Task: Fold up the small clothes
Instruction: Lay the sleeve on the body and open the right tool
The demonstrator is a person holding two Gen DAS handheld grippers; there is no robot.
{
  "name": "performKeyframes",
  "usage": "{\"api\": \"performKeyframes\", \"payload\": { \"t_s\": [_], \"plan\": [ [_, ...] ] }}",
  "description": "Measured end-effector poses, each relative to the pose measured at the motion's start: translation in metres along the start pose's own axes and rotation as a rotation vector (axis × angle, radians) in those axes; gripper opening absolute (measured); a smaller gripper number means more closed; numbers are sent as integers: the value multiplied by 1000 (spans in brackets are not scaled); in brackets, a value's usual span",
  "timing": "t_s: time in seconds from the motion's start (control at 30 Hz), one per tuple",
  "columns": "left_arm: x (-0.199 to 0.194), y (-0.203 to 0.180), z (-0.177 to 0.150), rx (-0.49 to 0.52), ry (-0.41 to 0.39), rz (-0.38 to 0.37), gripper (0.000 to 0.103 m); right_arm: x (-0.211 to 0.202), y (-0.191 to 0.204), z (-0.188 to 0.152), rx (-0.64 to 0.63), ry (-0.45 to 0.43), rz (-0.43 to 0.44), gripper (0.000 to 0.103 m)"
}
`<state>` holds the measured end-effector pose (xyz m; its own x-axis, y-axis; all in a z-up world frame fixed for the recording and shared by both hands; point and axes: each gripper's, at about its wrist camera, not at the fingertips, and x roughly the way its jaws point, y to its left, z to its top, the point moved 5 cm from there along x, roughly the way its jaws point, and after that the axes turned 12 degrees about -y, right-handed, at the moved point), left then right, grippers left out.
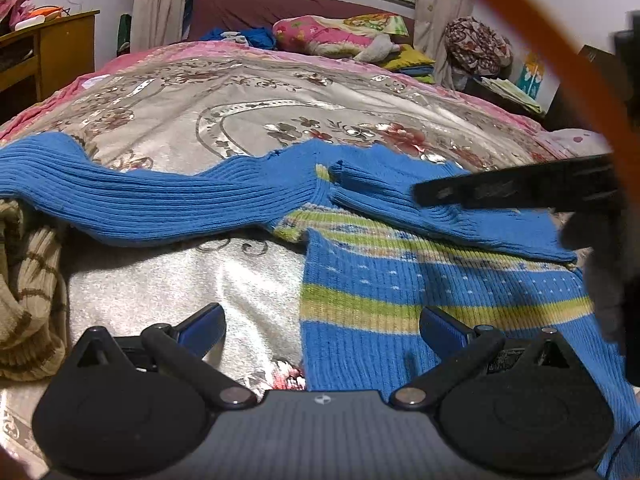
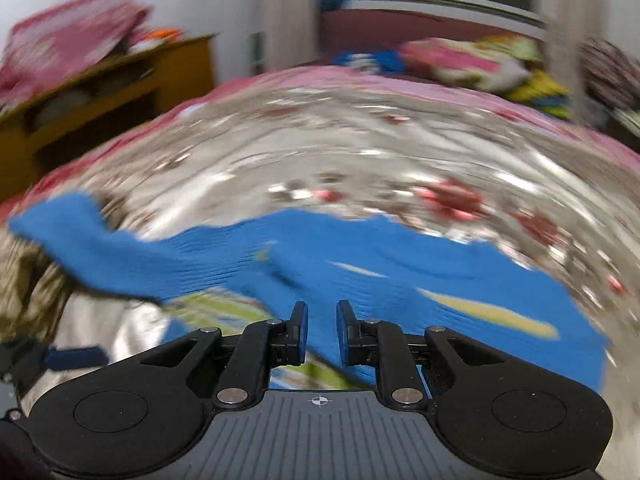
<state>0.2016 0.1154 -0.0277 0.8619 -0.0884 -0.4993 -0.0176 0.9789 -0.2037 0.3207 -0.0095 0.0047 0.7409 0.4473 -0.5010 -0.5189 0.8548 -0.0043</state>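
Note:
A small blue knit sweater (image 1: 400, 292) with green and cream stripes lies on the bed. One sleeve (image 1: 140, 204) stretches out to the left; the other sleeve (image 1: 420, 208) is folded across the body. My left gripper (image 1: 320, 328) is open and empty, low over the sweater's left edge. My right gripper (image 2: 322, 330) shows in a blurred view with its jaws narrowly apart; blue sweater fabric (image 2: 360, 276) lies between and beyond them, and I cannot tell if they pinch it. The right gripper's finger (image 1: 512, 190) shows above the folded sleeve in the left wrist view.
The bed has a silver floral cover (image 1: 240, 120) with pink edges. A beige striped garment (image 1: 28, 288) lies at the left. Pillows and clothes (image 1: 332, 34) are piled at the headboard. A wooden cabinet (image 1: 48, 52) stands at the left.

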Motion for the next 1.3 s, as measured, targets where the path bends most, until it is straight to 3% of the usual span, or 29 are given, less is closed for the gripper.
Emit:
{"api": "performKeyframes", "payload": {
  "t_s": [0.2,0.4,0.5,0.63,0.7,0.9,1.1,1.3],
  "plan": [
    [2,3,-1,-9,8,-1,103,36,19,-10,-104,68,48,20],
    [4,3,-1,-5,10,5,103,58,17,-18,-149,108,31,22],
    [4,3,-1,-1,8,9,103,59,16,-17,-124,98,27,23],
    [3,5,-1,-5,5,11,103,53,20,-18,-149,77,24,7],
    [3,6,0,-9,5,14,103,44,24,-16,-145,64,43,6],
    [5,9,0,-14,8,21,103,17,31,-12,-116,34,99,6],
    [5,10,1,-13,2,23,103,20,38,-27,-165,103,144,13],
    [0,16,9,-25,-34,25,103,16,27,-16,-23,59,152,14]
  ]
}}
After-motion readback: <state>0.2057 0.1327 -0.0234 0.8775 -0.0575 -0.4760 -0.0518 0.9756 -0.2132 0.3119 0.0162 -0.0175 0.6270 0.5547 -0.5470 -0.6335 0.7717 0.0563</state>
